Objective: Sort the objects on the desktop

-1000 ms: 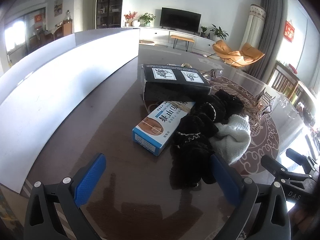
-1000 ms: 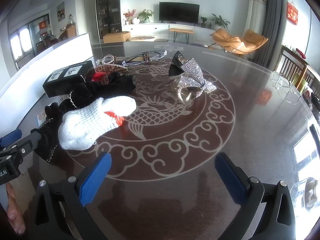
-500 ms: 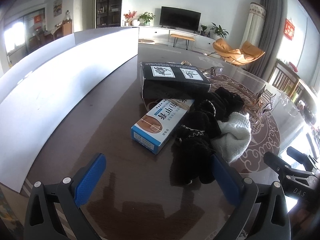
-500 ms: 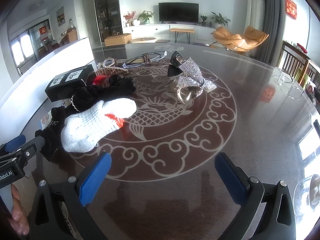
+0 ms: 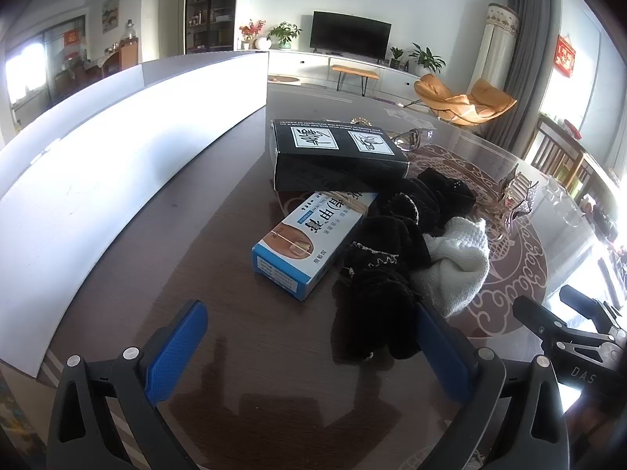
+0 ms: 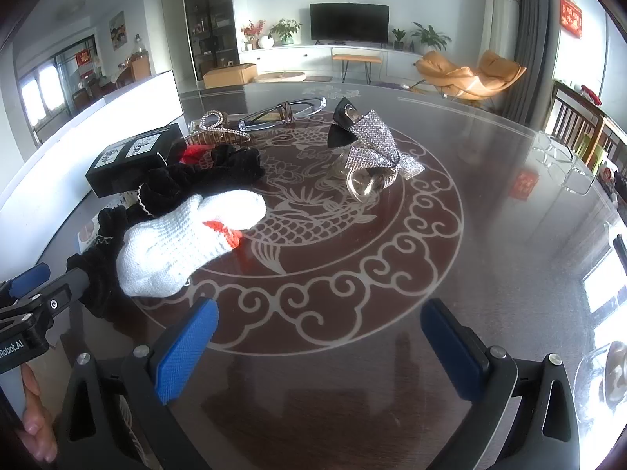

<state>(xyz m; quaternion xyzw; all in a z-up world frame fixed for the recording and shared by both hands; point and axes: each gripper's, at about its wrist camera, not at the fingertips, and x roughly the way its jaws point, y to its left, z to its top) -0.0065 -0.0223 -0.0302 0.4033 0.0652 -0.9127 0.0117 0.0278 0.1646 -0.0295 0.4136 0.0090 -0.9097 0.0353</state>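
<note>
A black box (image 5: 337, 156) lies on the dark table, with a blue-and-white carton (image 5: 309, 239) leaning against its front. Black fabric (image 5: 384, 266) and a white knitted glove (image 5: 458, 266) lie to the right of the carton. My left gripper (image 5: 311, 352) is open and empty, just short of the carton and the black fabric. My right gripper (image 6: 319, 348) is open and empty above the table's pattern, with the glove (image 6: 188, 235) ahead to its left. A rhinestone bow clip (image 6: 376, 149), clear glasses (image 6: 282, 113) and a rhinestone hair claw (image 6: 219, 129) lie farther back.
A long white panel (image 5: 117, 149) stands along the table's left side. The right gripper's tool (image 5: 568, 333) shows at the right of the left wrist view. The left gripper's tool (image 6: 35, 305) shows at the left of the right wrist view. Chairs (image 6: 580, 125) stand beyond the far right edge.
Both grippers have drawn back and risen slightly, so the objects sit a little farther off. Nothing on the table has moved.
</note>
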